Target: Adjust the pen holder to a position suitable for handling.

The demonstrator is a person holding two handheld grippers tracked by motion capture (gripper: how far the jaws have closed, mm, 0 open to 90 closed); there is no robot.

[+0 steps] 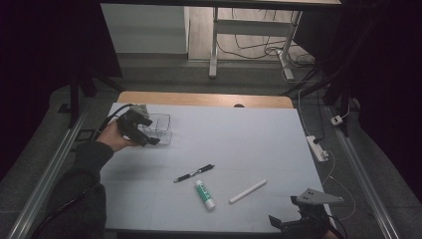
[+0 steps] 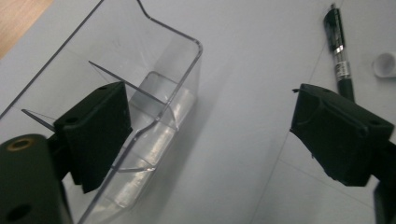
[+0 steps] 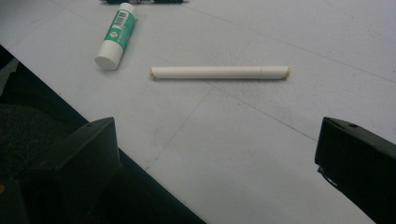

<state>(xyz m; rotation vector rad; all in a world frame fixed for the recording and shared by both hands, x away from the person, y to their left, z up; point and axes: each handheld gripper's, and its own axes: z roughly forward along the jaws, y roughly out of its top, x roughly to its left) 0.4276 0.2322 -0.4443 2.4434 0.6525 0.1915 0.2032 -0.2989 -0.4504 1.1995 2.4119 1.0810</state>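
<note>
While my right gripper [image 1: 298,214] waits at the near right corner of the table [image 1: 249,129] with its jaws wide apart and nothing between them, the white stick [image 3: 219,72] lies just ahead of it, with the green-and-white glue stick [image 1: 204,194] to its left and the black pen [image 1: 194,173] a little farther in. I judge all three light and rigid; they are round, so they may roll away if I nudge them. Farther off, at the far left of the table, my left gripper [image 1: 144,132] stands at the clear plastic organizer [image 1: 160,128], jaws spread, with one jaw inside a compartment against the thin side wall and the other outside over bare table. The organizer [image 2: 154,93] looks light, stiff and slick, probably brittle at its thin dividers. I would close on the outer wall near a divider, where it is braced, and squeeze gently, since the smooth plastic could slip or crack under a hard pinch.
</note>
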